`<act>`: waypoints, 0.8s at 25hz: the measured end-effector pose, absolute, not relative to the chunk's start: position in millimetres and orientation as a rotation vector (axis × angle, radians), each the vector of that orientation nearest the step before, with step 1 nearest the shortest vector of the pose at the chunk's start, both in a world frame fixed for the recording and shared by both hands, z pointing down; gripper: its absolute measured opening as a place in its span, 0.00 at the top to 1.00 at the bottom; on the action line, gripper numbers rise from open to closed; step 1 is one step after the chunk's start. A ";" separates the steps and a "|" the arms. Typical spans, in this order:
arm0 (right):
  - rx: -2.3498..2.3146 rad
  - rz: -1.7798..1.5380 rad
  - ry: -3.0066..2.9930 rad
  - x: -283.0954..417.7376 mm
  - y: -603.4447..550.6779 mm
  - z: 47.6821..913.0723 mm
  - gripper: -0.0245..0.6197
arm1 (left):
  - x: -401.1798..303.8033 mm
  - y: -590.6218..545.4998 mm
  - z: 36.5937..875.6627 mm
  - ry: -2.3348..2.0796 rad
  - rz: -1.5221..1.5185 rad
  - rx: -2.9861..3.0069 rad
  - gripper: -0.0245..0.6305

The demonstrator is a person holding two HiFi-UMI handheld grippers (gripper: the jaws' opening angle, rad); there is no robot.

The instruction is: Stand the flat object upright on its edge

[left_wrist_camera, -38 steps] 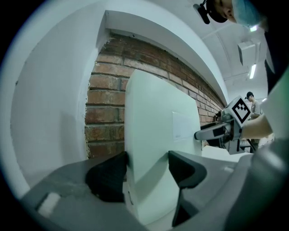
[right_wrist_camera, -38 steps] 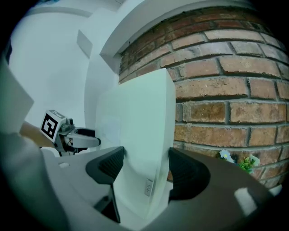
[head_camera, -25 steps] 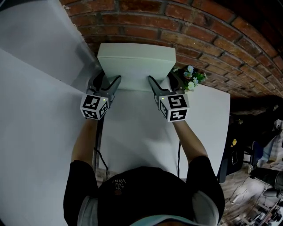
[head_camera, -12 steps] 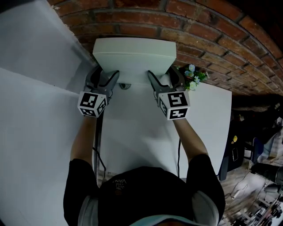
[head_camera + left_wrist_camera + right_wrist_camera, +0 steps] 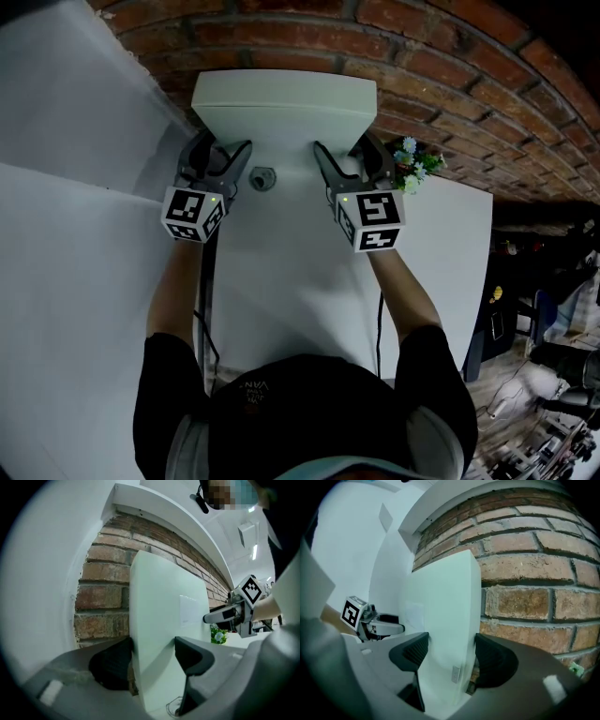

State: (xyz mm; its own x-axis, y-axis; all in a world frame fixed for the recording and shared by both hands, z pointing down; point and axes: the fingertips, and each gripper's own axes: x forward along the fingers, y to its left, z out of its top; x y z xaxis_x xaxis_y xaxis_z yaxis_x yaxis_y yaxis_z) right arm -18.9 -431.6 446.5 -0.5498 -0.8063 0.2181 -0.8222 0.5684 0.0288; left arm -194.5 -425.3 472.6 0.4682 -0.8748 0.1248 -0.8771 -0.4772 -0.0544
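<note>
The left gripper's fingers (image 5: 112,663) are clenched across the thickness of a flat white box (image 5: 164,611). One finger sits behind it on the brick side and the other presses its front face, low down near its left end. The right gripper's fingers (image 5: 410,653) pinch the box the same way at its right end, one on the front face and one behind.

From the head view, the left gripper (image 5: 223,150) and right gripper (image 5: 342,150) hold the box at about the same height, well apart from each other. Neither hand is nearer, since both are already on it.

The box lies straight ahead of both sets of fingers. It stands upright or nearly so, with its broad face toward the person and its back toward the brick wall (image 5: 422,56). Its long axis runs left to right across the person, level and parallel with the wall, and its narrow top edge faces up.

There is enough gap behind it for the rear fingers. Its lower long edge seems to sit at the back of the tabletop (image 5: 281,272), though the fingers hide the contact itself.

The coming move likely turns on whether the box balances on that edge once the fingers let go. A small sprig of flowers (image 5: 412,169) stands just beside the right gripper.
</note>
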 end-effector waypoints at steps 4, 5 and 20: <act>1.375 0.114 -2.595 -18.3 -432.0 448.5 0.49 | -194.2 -427.7 475.1 -1.581 0.222 2.687 0.51; 1.377 0.111 -2.595 -18.4 -432.2 449.1 0.49 | -194.4 -428.0 476.0 -1.580 0.223 2.686 0.51; 1.414 0.162 -2.579 -19.7 -433.5 454.1 0.44 | -192.8 -431.2 478.4 -1.620 0.282 2.636 0.51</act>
State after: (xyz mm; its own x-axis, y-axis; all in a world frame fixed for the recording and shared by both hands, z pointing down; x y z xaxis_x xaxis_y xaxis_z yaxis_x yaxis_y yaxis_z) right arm -19.7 -433.5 454.1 -0.5244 -0.8217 0.2229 -0.8432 0.5376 -0.0018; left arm -192.8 -431.2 478.4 0.4398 -0.8815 0.1721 -0.8877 -0.4557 -0.0655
